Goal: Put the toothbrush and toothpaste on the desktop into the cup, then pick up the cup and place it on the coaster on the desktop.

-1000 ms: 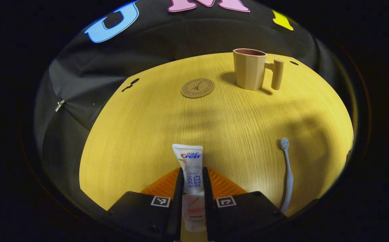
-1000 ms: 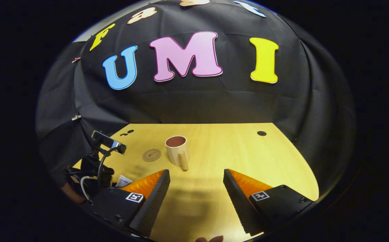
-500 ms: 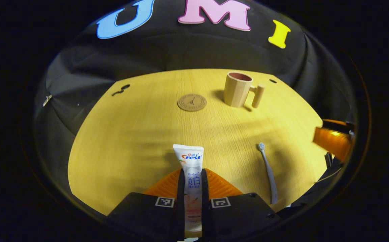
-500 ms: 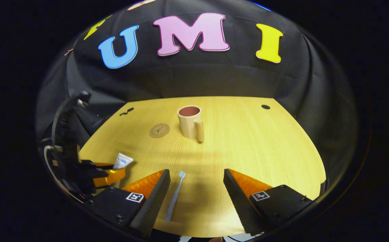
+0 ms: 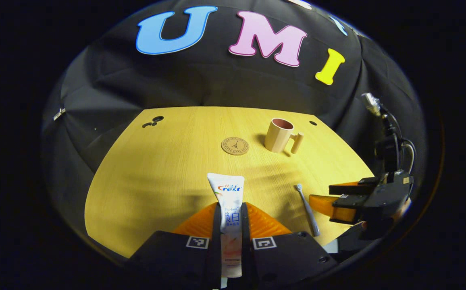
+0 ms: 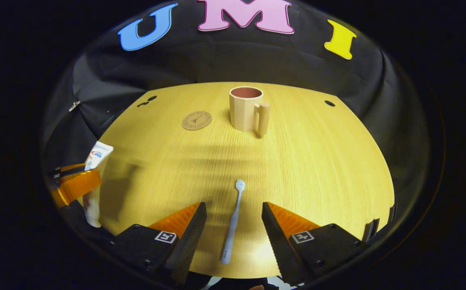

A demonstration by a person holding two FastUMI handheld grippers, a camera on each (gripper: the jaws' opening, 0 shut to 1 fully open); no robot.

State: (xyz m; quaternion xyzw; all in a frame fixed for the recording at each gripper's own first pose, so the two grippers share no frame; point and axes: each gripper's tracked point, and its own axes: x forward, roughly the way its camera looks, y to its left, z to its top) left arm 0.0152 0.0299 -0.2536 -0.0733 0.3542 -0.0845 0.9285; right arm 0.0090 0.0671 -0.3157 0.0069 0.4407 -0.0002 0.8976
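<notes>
Two pickups are underway: left gripper [image 5: 231, 225] clamps the toothpaste [image 5: 229, 209] at bottom centre, right gripper [image 6: 233, 225] spreads wide around the flat-lying toothbrush [image 6: 233, 219], which it must pinch before both go to the upper-centre cup [image 6: 246, 108].

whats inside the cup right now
Nothing visible: the cup shows only its reddish inner wall near the rim. Its bottom is hidden by the near wall. The toothpaste is clamped in the left gripper; the toothbrush lies on the desktop.
</notes>
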